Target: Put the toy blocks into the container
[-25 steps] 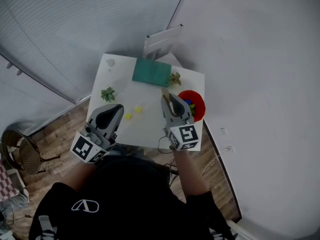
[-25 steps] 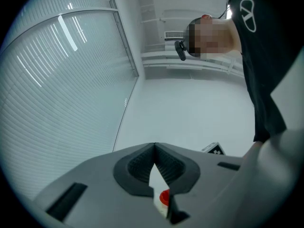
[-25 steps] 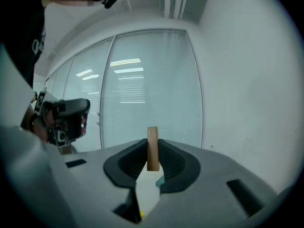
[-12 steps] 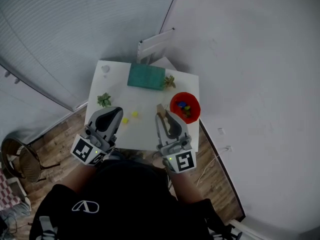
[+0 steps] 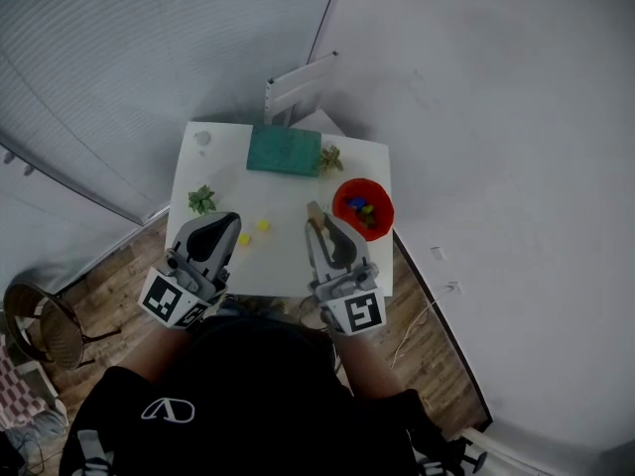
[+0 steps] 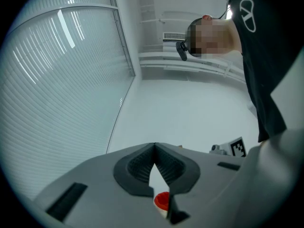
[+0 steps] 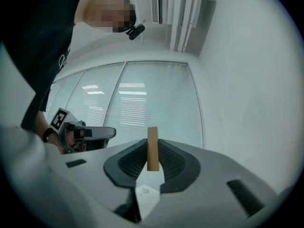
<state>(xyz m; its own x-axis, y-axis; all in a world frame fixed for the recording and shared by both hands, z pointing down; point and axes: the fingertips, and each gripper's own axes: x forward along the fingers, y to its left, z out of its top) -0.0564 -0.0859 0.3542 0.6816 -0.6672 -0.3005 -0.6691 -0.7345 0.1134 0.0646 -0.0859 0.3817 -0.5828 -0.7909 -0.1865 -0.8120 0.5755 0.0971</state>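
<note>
Right tool (image 5: 316,216) drawn back from bowl (image 5: 340,199), clamping half-hidden wooden block (image 7: 152,148), left tool (image 5: 231,224) closed

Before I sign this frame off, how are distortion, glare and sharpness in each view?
Head view: evenly lit, walls bowed by the wide lens, the yellow blocks tiny on the table. Left gripper view: fisheye with dark corners, bright streaks on the blinds. Right gripper view: same fisheye, lamp reflections on the blinds, wooden block sharp.

Head view looks steeply down on left gripper (image 5: 225,219) and right gripper (image 5: 316,212); each gripper view, behind its jaws, catches the other.
</note>
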